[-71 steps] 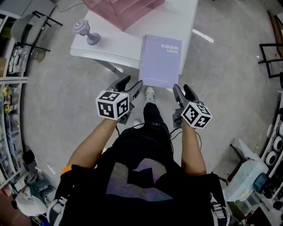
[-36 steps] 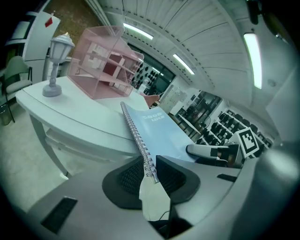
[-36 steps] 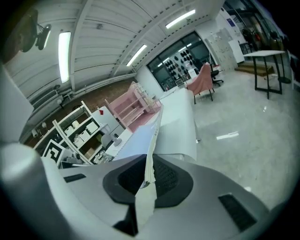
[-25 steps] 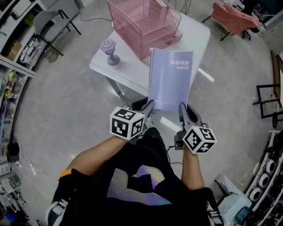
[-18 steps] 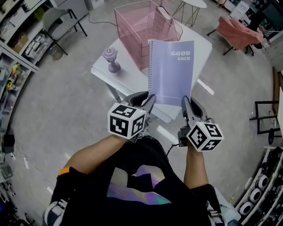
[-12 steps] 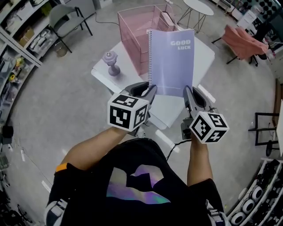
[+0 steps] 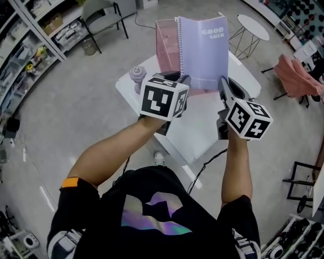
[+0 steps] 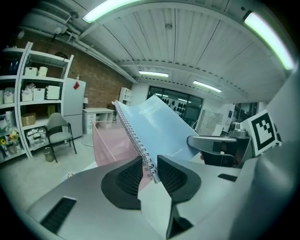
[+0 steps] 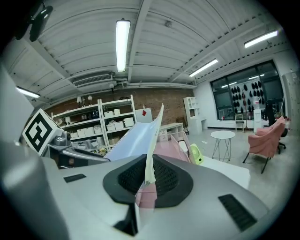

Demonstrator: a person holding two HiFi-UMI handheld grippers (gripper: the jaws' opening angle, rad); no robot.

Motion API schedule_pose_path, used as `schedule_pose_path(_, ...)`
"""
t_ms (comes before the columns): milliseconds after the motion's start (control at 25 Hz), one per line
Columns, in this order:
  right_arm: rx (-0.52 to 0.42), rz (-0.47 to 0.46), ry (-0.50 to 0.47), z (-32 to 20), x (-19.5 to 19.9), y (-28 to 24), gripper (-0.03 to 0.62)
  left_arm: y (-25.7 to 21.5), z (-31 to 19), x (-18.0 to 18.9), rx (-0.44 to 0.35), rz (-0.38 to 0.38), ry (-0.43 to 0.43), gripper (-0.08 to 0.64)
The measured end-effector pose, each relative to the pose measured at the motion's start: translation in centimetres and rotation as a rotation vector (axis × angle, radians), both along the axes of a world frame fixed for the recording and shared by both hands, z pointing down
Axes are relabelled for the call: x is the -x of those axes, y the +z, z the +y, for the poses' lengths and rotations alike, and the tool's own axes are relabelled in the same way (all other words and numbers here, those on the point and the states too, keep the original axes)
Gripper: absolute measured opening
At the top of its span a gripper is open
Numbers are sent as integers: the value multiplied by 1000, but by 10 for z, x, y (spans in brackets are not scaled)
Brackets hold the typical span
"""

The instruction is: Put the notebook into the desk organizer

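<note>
I hold a lavender spiral notebook (image 7: 202,48) upright above the white table (image 7: 197,126), in front of the pink wire desk organizer (image 7: 166,38). My right gripper (image 7: 226,83) is shut on the notebook's lower right edge; the page edge (image 9: 151,140) runs between its pads (image 9: 129,178). My left gripper (image 7: 178,78) is at the lower left corner. Its jaws are opening, and the spiral binding (image 8: 140,145) lies loosely between the pads (image 8: 129,176). The organizer (image 8: 110,143) shows behind the notebook.
A small purple ornament (image 7: 136,75) stands on the table's left part, and a green object (image 9: 195,153) sits beside the organizer. Beyond are a round side table (image 7: 252,23), a chair with pink cloth (image 7: 298,76), a grey chair (image 7: 101,15) and shelves (image 7: 30,55).
Both grippers have lifted the notebook from the table's near edge and tipped it upright, carrying it up and forward until it stands in front of the pink organizer.
</note>
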State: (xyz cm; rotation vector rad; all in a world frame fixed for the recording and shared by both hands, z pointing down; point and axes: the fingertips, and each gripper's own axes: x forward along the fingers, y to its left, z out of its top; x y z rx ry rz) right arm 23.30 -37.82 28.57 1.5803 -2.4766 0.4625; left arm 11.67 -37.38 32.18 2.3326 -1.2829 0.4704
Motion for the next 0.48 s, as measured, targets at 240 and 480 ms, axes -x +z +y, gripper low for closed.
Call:
schedule_pose_path(240, 24, 52, -38, -57, 13, 0, 43, 2, -49, 7, 24, -51, -55, 110)
schedule_pose_path(480, 64, 98, -46, -94, 30, 15, 43, 14, -80, 23, 69, -139, -51, 118)
